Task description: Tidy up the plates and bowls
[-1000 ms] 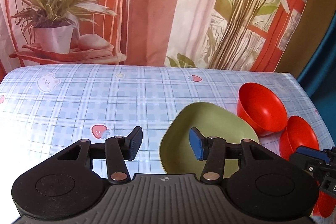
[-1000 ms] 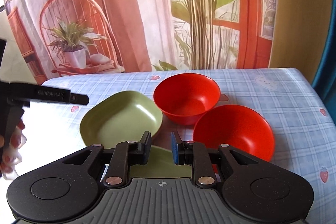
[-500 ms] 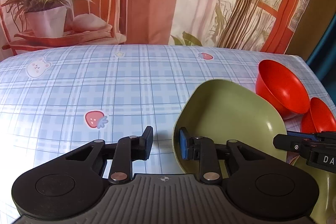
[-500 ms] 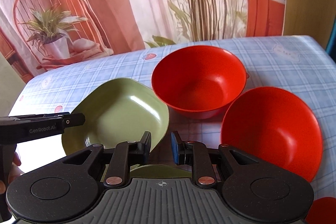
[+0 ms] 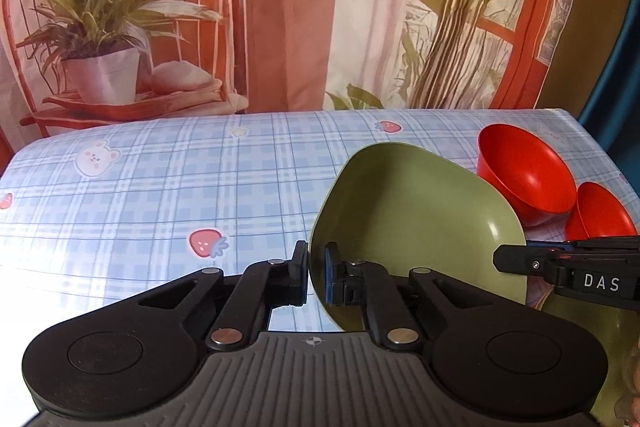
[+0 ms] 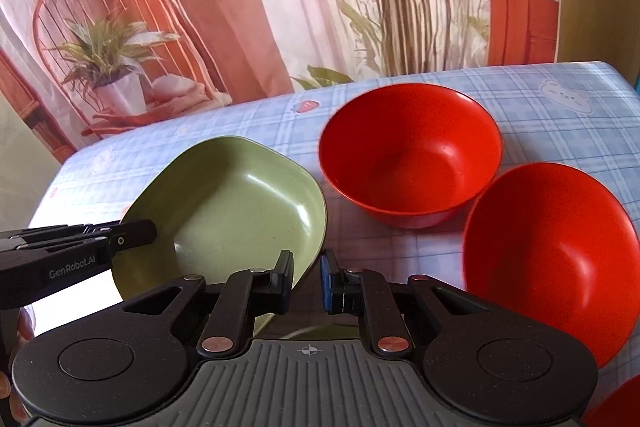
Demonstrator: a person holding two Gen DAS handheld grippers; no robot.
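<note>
A green squarish plate is tilted up off the checked tablecloth. My left gripper is shut on its near-left rim. The same plate shows in the right wrist view, with the left gripper's finger on its left edge. My right gripper is narrowly open and empty, just in front of the plate's right corner. Two red bowls stand to the right: a far one and a nearer one. Both also show in the left wrist view, the far one and the near one.
A second green plate lies under the right gripper's finger at the lower right. Another red piece peeks in at the bottom right corner. A printed curtain backdrop hangs behind the table's far edge.
My left gripper has closed on the green plate's rim and tilted the plate up. The right gripper has moved forward, closer to the bowls, with its jaws unchanged.
</note>
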